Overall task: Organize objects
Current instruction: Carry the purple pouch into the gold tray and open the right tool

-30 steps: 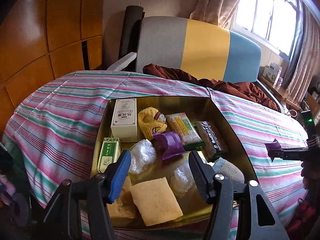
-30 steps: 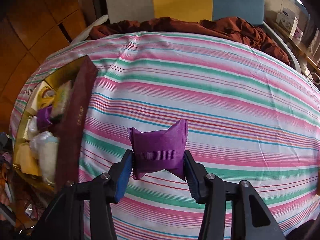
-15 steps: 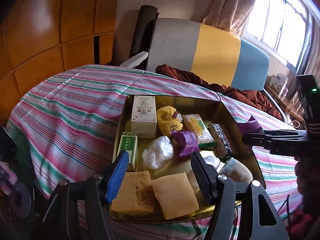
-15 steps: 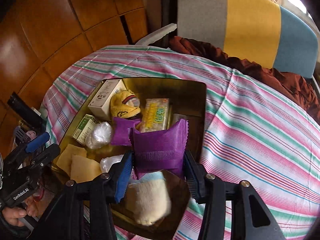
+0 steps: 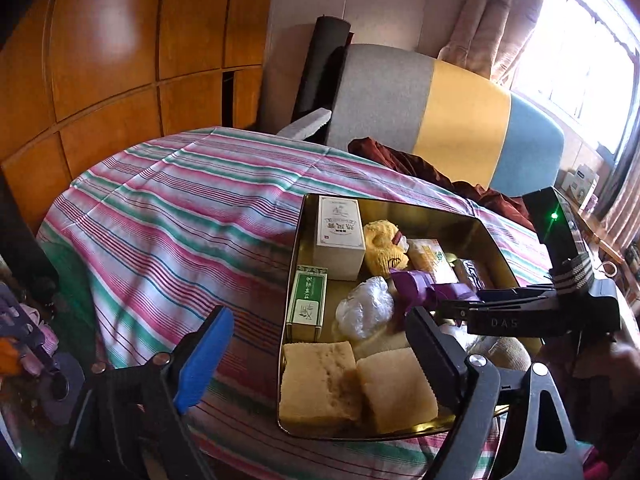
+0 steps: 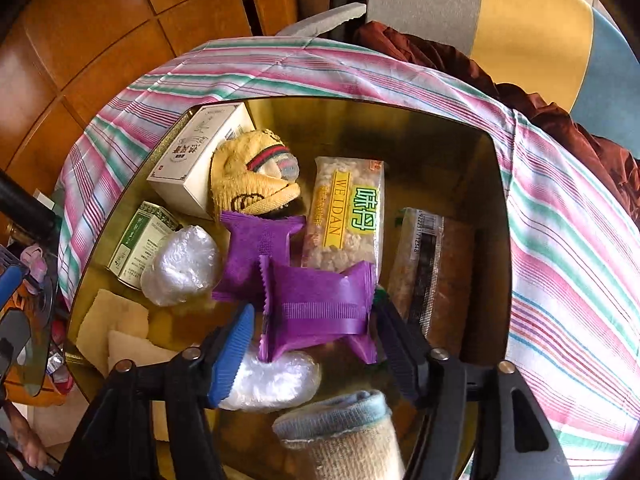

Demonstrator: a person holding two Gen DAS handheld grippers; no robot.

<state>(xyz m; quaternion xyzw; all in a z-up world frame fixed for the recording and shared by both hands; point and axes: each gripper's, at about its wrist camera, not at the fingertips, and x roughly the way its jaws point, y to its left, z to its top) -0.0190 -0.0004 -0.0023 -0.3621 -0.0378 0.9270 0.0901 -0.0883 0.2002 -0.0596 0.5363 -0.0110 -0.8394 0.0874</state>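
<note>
Right gripper (image 6: 312,344) positioned over gold tray (image 6: 492,184), jaws opening. Purple packet (image 6: 320,308) between the jaws; blue pad clearly off it, black pad just beside its right edge, contact there not determinable. Packet at mid-tray, overlapping a second purple packet (image 6: 256,252) and a clear plastic bundle (image 6: 272,380) below it.

Left gripper (image 5: 316,364) at the near left corner of the tray, jaws opening, spread wide. Nothing clamped; blue pad over striped tablecloth (image 5: 168,216), black pad over the tray interior.

Tray contents, right wrist view:
- white box (image 6: 196,160), far left corner
- yellow sock (image 6: 248,180), beside the white box
- green box (image 6: 140,240), left wall
- second plastic bundle (image 6: 180,268), next to the green box
- yellow snack bar (image 6: 344,216), centre
- dark snack bar (image 6: 424,264), right side
- two sponges (image 6: 116,332), near left corner
- rolled pale sock (image 6: 348,436), near edge

Tray resting on the tablecloth. Striped chair (image 5: 440,116) behind the table, brown cloth (image 5: 404,160) draped on its seat.
</note>
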